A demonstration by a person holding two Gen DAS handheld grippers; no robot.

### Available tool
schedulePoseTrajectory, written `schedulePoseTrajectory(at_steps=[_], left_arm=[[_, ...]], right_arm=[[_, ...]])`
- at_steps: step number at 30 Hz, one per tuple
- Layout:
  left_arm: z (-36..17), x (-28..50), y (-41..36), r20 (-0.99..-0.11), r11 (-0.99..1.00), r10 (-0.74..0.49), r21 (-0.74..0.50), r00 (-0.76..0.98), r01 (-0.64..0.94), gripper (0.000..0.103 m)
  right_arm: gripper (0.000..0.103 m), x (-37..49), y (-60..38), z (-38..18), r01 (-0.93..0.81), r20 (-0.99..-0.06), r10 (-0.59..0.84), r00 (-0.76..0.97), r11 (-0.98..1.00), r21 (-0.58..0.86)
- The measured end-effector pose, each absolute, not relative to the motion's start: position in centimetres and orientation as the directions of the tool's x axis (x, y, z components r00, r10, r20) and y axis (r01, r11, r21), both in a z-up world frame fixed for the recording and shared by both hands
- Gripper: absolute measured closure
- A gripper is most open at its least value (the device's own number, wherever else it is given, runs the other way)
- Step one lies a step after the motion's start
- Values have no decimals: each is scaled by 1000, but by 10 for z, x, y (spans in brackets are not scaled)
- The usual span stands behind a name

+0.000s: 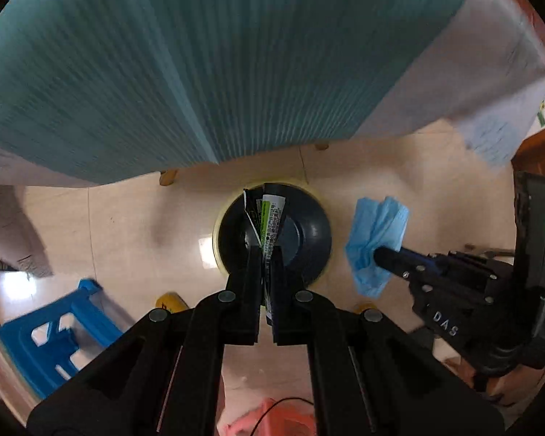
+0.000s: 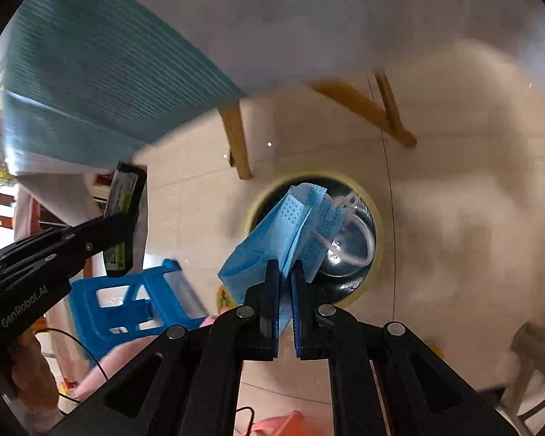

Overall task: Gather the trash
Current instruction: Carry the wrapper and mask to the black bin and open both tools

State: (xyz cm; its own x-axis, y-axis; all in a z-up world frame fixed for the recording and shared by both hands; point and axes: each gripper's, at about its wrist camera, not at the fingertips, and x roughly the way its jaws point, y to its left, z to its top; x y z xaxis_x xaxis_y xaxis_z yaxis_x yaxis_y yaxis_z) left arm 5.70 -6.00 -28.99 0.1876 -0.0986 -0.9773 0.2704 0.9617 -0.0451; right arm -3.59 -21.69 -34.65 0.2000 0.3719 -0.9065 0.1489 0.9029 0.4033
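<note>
While the left gripper (image 1: 267, 254) pinches a black-and-green wrapper (image 1: 269, 214), the right gripper (image 2: 286, 267) clamps a crumpled blue mask (image 2: 279, 232) over the yellow-rimmed bin (image 2: 376, 254) on beige tiles (image 2: 454, 218).

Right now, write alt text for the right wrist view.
The right gripper, shut on a blue face mask, holds it above a round trash bin on a pale tiled floor. At left, the left gripper clamps a dark snack wrapper, near a blue plastic stool and a teal-covered table.
</note>
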Motion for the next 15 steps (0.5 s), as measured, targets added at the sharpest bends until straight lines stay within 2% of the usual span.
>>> schedulePoseTrajectory(at_steps=[3, 11, 12, 13, 14, 15], left_arm=[[-332, 52, -63, -979, 963, -86, -33, 187, 269, 101], [-420, 50, -65, -981, 970, -150, -122, 124, 211, 99], [-426, 60, -65, -980, 969, -161, -135, 117, 206, 97], [-434, 68, -64, -979, 969, -167, -142, 114, 200, 96], [-441, 68, -64, -980, 970, -166, -142, 111, 197, 89], [-444, 70, -60, -980, 970, -169, -146, 107, 195, 77]], right_arm=[[97, -38, -220, -386, 173, -913, 368, 176, 901, 397], [96, -30, -222, -473, 175, -925, 356, 133, 910, 376], [93, -28, -222, -483, 179, -928, 351, 123, 912, 369], [85, -24, -219, -492, 185, -932, 345, 113, 914, 361], [73, -24, -222, -501, 198, -933, 344, 103, 912, 359], [67, -21, -221, -506, 206, -933, 346, 103, 910, 360]])
